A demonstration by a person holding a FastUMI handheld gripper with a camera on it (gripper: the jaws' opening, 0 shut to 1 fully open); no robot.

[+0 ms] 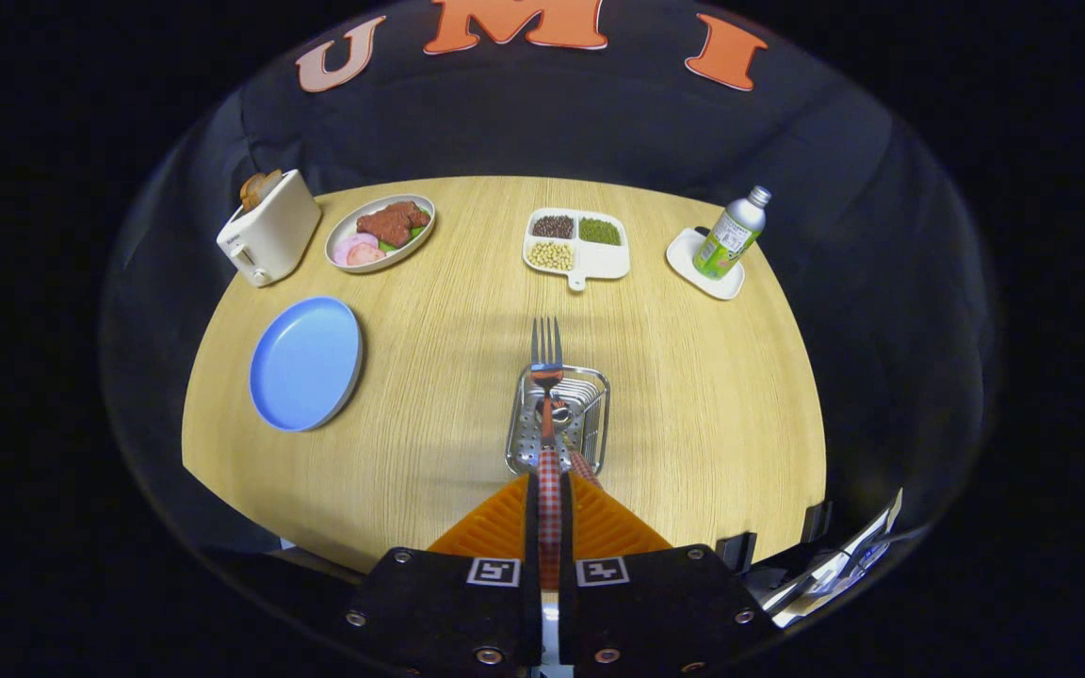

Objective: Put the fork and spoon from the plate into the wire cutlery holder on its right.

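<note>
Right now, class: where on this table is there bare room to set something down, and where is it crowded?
Bare wood lies between the blue plate and the wire cutlery holder, and right of the holder below the bottle. The far edge is crowded: toaster, food dish, divided tray, bottle. The gripper is shut on the fork over the holder.

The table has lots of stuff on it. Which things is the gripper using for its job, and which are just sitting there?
For the job: fork clamped in the gripper, spoon in the wire cutlery holder, blue plate.

Just sitting: toaster, food plate, bean tray, bottle on its dish.
</note>
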